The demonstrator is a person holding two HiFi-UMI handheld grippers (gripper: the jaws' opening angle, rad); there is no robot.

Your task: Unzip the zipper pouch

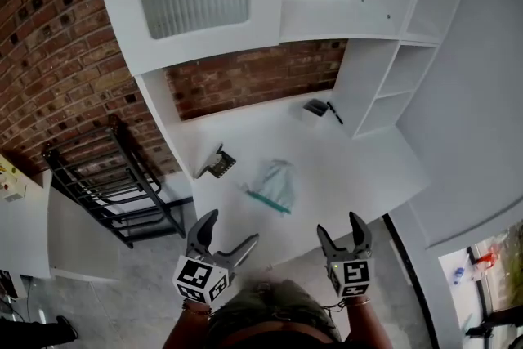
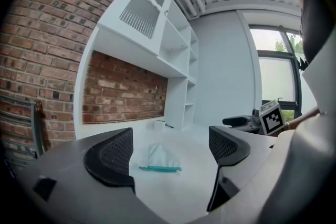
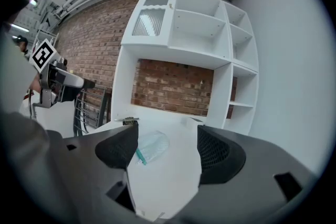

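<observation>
We hold the left gripper (image 1: 231, 229) and the right gripper (image 1: 339, 225) at the near edge of the white desk (image 1: 359, 167). The print we can make out is the black-and-white square pattern on each gripper's cube.

The left gripper's fingers (image 2: 113, 157) stand wide apart with nothing between the pads. The right gripper's fingers (image 3: 218, 155) also stand wide and grip nothing.

The pouch (image 1: 274, 185) lies flat on the desk ahead of both sets of fingertips, well apart from them, between the two grippers' lines and a little nearer the left one. Its teal zipper (image 1: 268, 201) marks the long axis, lying crosswise to the fingers on the edge that faces them. The clear body reaches away toward the brick wall (image 1: 253, 78). We cannot tell what it holds.

Beyond the left fingertips, left of the pouch, lies a small metal clip (image 1: 216, 164). Far ahead of the right fingers stands a small white box (image 1: 313, 112), contents unclear, with a black pen (image 1: 335, 112) just beside it.
</observation>
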